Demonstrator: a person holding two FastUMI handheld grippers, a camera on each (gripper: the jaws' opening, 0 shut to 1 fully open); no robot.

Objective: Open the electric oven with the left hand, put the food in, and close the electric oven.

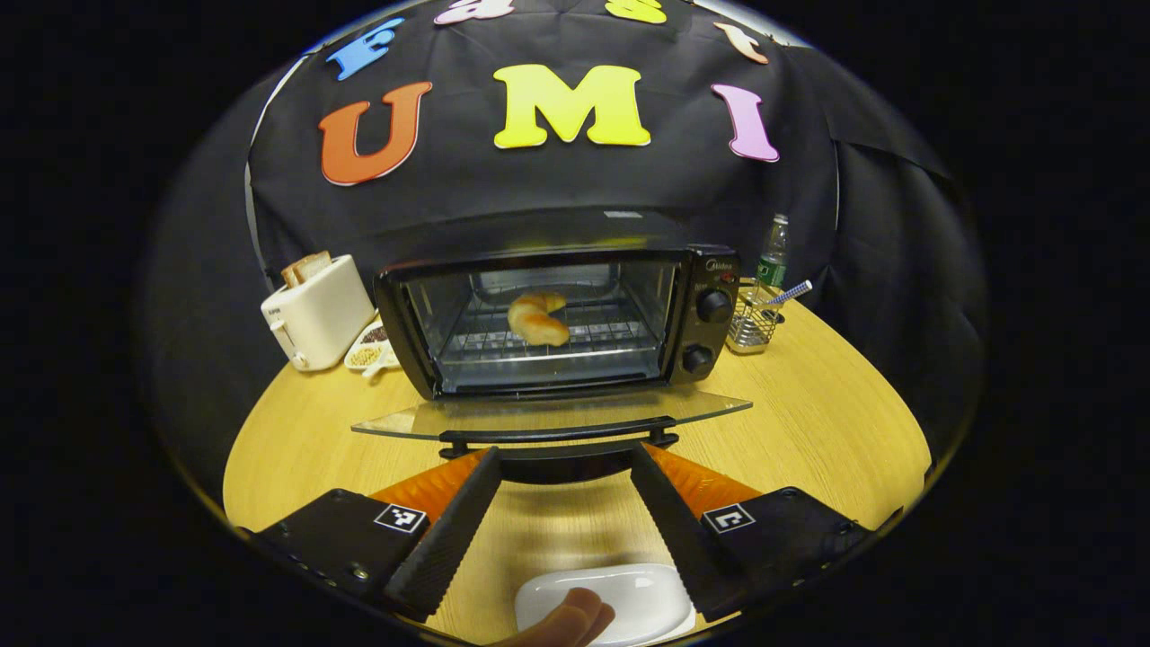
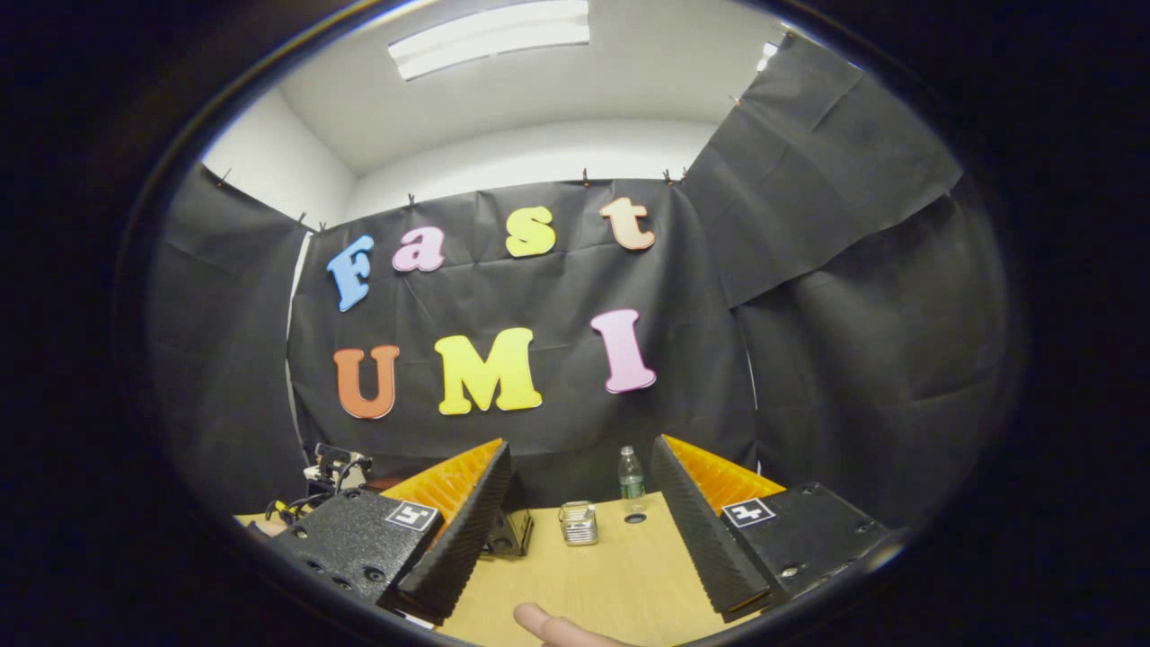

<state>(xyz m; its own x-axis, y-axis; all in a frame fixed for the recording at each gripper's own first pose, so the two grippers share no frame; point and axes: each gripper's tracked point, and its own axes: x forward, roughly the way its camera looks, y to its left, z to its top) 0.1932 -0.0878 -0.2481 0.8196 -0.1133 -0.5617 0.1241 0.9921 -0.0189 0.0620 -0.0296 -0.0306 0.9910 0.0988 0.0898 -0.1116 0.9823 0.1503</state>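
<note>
In the left gripper view the left gripper [image 1: 564,467] is hovering with its fingers spread wide and holding nothing, their tips sitting just near of the black handle [image 1: 557,436] on the glass door [image 1: 548,415], which is lying dropped flat toward the camera. The electric oven [image 1: 557,314] is standing open at the far middle of the round wooden table [image 1: 809,422], and the croissant [image 1: 536,317] is resting on the wire rack inside. A white plate [image 1: 620,602] is being cut off at the near edge, partly covered by a fingertip [image 1: 566,620]. A white toaster [image 1: 316,310] is standing left of the oven, a wire basket [image 1: 753,325] and a water bottle [image 1: 771,256] right, with bare tabletop on both sides. In the right gripper view the right gripper [image 2: 579,530] is gaping wide and empty, tilted up toward the booth wall; what is sitting at its far left is too small to tell
</note>
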